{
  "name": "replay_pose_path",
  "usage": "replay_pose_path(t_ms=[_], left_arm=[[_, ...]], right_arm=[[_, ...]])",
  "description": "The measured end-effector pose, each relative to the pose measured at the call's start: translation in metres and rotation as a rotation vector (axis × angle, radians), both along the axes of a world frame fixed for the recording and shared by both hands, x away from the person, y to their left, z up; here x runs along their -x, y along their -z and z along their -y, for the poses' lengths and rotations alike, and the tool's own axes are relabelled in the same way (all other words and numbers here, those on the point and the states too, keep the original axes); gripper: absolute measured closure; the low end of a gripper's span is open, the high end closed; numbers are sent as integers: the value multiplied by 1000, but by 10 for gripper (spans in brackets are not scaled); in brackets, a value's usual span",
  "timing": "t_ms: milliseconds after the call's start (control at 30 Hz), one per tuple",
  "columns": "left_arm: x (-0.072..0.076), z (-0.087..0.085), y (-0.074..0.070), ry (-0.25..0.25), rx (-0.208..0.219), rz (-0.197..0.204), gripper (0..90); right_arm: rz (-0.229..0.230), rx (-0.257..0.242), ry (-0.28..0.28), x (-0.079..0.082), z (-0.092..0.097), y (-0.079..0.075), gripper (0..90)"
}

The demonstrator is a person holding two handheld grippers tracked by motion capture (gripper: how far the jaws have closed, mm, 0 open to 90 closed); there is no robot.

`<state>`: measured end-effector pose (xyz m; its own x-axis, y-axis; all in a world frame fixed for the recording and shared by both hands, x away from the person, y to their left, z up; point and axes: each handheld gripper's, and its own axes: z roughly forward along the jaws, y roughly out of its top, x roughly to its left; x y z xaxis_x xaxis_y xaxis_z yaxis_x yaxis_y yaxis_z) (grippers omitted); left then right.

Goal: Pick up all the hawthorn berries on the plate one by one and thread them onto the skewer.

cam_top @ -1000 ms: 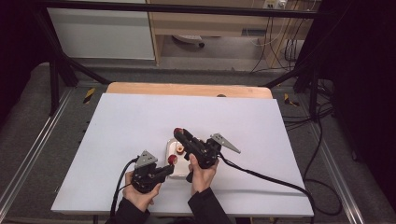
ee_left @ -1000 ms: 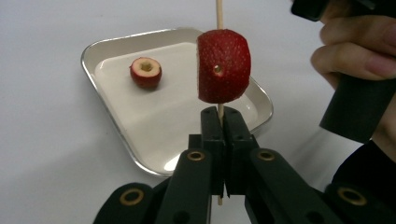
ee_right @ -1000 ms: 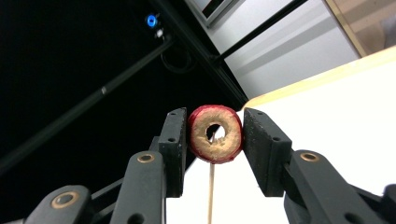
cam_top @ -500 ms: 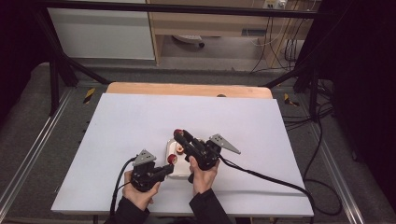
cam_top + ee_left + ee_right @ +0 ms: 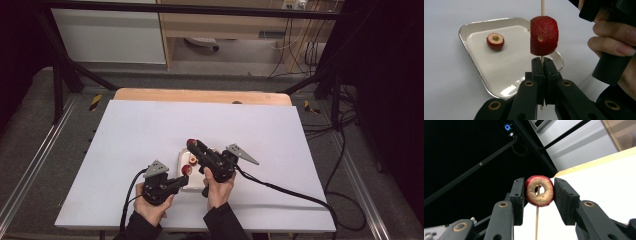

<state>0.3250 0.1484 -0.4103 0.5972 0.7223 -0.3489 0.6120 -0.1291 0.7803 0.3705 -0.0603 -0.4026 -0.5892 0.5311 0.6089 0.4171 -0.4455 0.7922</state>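
While the left gripper [image 5: 543,65] had its fingers clamped low on the thin, brittle wooden skewer [image 5: 542,7], the right gripper [image 5: 538,191] had its fingers pinched on a soft, light, cored red fruit ring [image 5: 539,191] by its rim.

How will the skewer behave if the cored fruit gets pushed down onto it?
The skewer looks thin, so it may flex or snap. The left gripper clamps it low, leaving a long free length. The cored fruit, squeezed by the right gripper, seems soft.
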Motion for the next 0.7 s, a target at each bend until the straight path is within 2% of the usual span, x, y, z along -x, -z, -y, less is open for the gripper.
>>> replay_pose_path(t_ms=[100, 200, 267, 333, 433, 533, 600, 700], left_arm=[[1, 0, 1, -3, 19, 14, 890], [2, -2, -2, -4, 18, 30, 890], [0, -1, -3, 1, -4, 30, 890], [1, 3, -2, 4, -36, 52, 890], [2, 6, 0, 2, -51, 61, 890], [5, 7, -2, -19, -79, 102, 891], [5, 9, -4, -16, -88, 94, 891], [4, 10, -2, -10, -96, 83, 891]], right_arm=[[-24, -24, -8, -1, 2, 1, 626], [-15, -20, -4, -1, 6, 2, 628], [4, -11, -4, 1, 7, 0, 629], [5, -7, -11, 1, 7, 0, 630], [-2, 8, -16, 2, 7, 1, 631], [-27, -22, -17, 2, 8, 1, 632], [-48, -36, -11, 2, 8, 0, 632], [-52, -24, -12, 4, 7, -1, 633]])
